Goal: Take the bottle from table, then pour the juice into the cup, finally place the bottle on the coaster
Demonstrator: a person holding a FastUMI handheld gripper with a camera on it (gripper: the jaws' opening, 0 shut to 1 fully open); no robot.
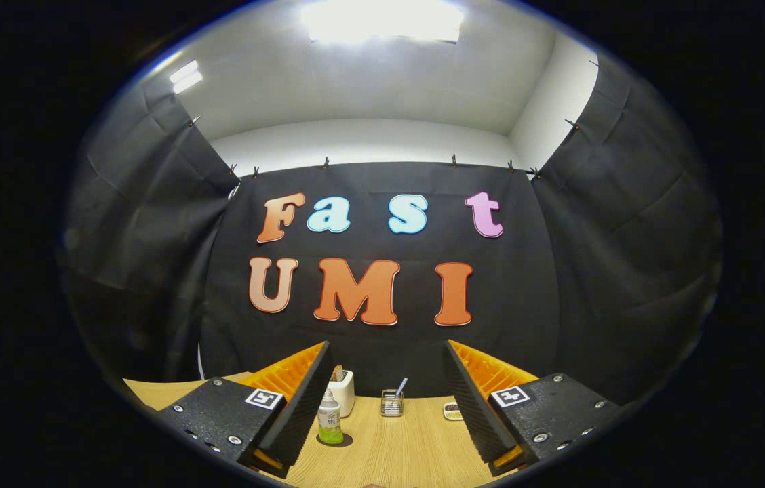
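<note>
Held high above a wooden table [396, 454], the hand-carried gripper [386, 407] looks out across the booth with its two fingers spread wide and nothing between them. Below and beyond the fingers, close beside the left one, a small clear bottle [330, 420] with a white cap stands upright, a band of green juice in its lower part. It rests on a dark round disc [343, 441] that peeks out at its base, which looks to be the coaster, though the disc is small in the view and partly covered. Farther back, toward the cloth wall, stand a white holder [344, 392] with something brown in it, a small cup-like container [392, 402] with a straw or spoon leaning out, and a little dish [452, 410] beside the right finger; whether the container holds any juice is too small to tell.

As a judgement, the bottle standing on the dark disc is what the task's end would leave behind. Yet the same scene would also fit a bottle merely waiting at its place for pick-up, with the pour still ahead. The juice level alone does not settle which.
</note>
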